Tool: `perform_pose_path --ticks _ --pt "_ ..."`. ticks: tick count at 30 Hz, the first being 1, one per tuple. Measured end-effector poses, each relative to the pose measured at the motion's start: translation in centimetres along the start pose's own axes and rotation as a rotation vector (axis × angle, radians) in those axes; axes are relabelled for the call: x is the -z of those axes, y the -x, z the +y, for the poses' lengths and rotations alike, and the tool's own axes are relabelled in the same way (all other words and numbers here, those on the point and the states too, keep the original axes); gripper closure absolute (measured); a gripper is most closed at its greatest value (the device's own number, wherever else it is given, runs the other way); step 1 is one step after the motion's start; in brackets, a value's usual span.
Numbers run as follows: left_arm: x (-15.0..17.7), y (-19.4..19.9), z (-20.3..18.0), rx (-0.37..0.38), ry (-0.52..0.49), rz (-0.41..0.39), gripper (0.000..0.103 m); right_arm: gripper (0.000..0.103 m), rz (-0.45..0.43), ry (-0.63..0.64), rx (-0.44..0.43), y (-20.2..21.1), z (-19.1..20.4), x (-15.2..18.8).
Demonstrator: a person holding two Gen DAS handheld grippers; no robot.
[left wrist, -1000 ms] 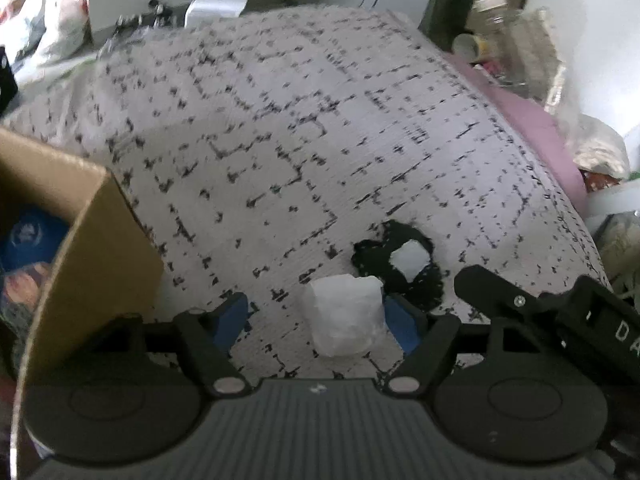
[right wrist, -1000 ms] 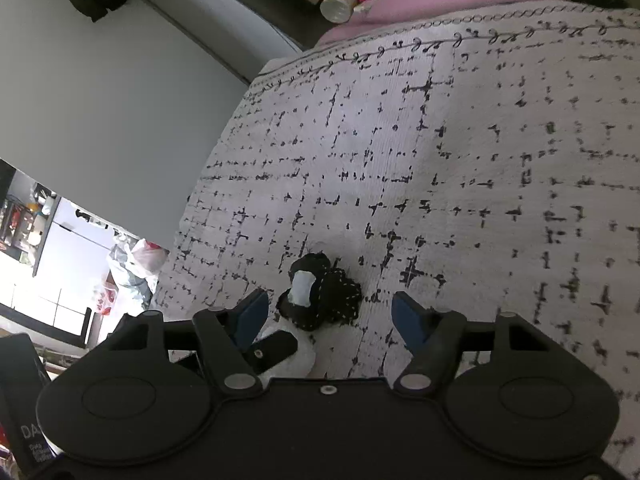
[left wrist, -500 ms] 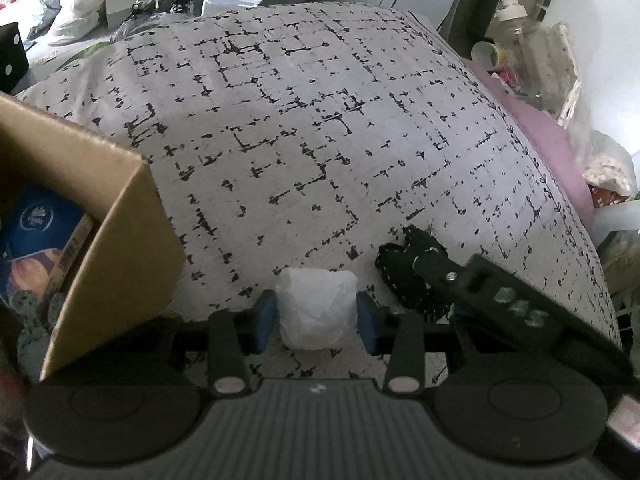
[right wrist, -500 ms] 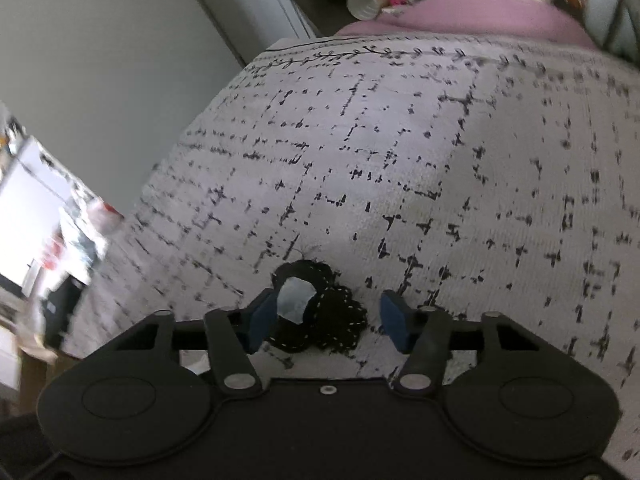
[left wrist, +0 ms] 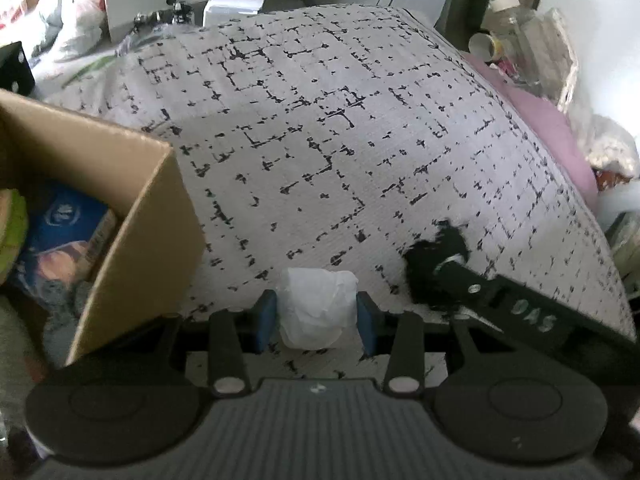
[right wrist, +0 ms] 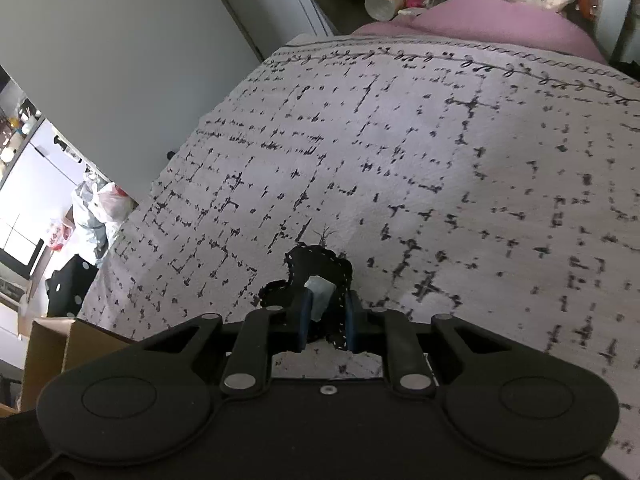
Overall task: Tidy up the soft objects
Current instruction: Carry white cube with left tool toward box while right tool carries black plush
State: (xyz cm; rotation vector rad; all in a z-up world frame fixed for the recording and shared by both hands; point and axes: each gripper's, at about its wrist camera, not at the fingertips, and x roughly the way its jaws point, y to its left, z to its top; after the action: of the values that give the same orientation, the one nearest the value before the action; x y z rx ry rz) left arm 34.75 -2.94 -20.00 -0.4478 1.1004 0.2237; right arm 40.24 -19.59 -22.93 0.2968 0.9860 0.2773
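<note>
Fingers of left gripper (left wrist: 316,318) clamped on white wad (left wrist: 317,307); right gripper (right wrist: 325,316) pinched on black cloth (right wrist: 316,276), both low over bed (left wrist: 320,140). Lift each straight up, keep squeeze steady, carry left into cardboard box (left wrist: 132,216). Box wall close beside left gripper; clear rim first.

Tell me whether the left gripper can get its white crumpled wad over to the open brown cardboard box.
Probably yes: the left gripper already clamps the white wad, and the cardboard box sits open just left, nothing between.
</note>
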Motion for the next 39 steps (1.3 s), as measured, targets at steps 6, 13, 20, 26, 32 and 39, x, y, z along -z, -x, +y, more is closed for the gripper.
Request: perform_pose_path --ticks 6,13,20,26,32,39 --pt "0.3 2.5 -0.4 0.003 -0.028 -0.048 0.062 0.086 -0.046 -0.047 -0.021 2.6 -1.1 -0.4" --pt "0.8 5.7 -1.7 -0.002 -0.05 -0.111 0.062 0.086 -0.088 -0.056 -0.059 5.2 -1.4 -0.5" --pt "1.6 9.0 -2.1 -0.021 -0.04 -0.191 0.062 0.086 -0.132 -0.053 -0.103 7.8 -1.7 -0.2" --pt "2.4 11.4 -1.4 -0.033 -0.026 -0.244 0.062 0.086 -0.171 -0.042 -0.139 10.1 -1.7 0.2" --pt "3.1 13.6 -0.1 -0.04 -0.008 -0.274 0.062 0.086 -0.189 -0.034 -0.174 11.6 -0.8 0.8" --pt "3.9 16.5 1.6 -0.035 0.001 -0.311 0.062 0.086 -0.22 -0.005 -0.189 13.4 0.8 1.4"
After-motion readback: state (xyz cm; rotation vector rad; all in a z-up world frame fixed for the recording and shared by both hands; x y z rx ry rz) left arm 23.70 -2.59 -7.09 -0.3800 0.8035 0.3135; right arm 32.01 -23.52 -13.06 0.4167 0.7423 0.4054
